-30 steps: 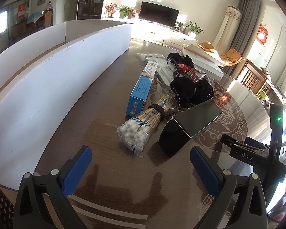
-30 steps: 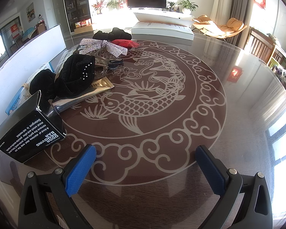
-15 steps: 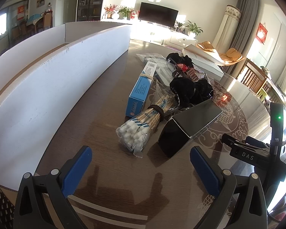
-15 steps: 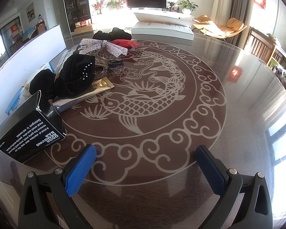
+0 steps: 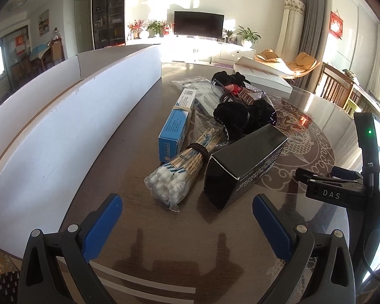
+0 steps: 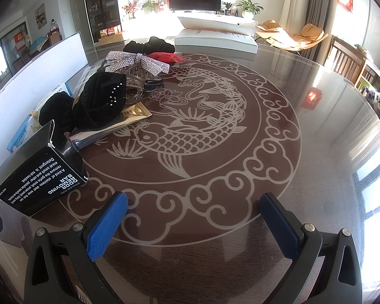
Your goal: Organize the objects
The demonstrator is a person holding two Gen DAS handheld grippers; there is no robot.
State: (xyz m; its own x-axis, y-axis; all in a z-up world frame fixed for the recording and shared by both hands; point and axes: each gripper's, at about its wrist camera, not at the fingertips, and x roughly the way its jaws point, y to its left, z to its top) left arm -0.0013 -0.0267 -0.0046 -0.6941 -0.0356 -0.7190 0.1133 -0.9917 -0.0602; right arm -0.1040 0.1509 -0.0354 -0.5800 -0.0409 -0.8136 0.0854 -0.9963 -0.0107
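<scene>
The left gripper (image 5: 187, 224) hangs low over the glossy brown table (image 5: 129, 167), its blue fingers spread wide with nothing between them. At its 12 o'clock lies a bag of cotton swabs (image 5: 182, 171), bound with a dark band, touching a black box (image 5: 243, 166) at 1 o'clock. A blue carton (image 5: 176, 124) lies beyond the swabs, beside a long white board wall (image 5: 71, 126) running from 9 to 11 o'clock.

The right gripper (image 6: 193, 224) is also spread and empty, above the fish pattern on the tabletop. The same black box sits at its 10 o'clock, with a gold tube (image 6: 114, 128) and black velvet hair pieces (image 6: 98, 103) behind it. A rhinestone bow (image 6: 138, 62) appears to sit on a clear clip, though glare makes that uncertain.
</scene>
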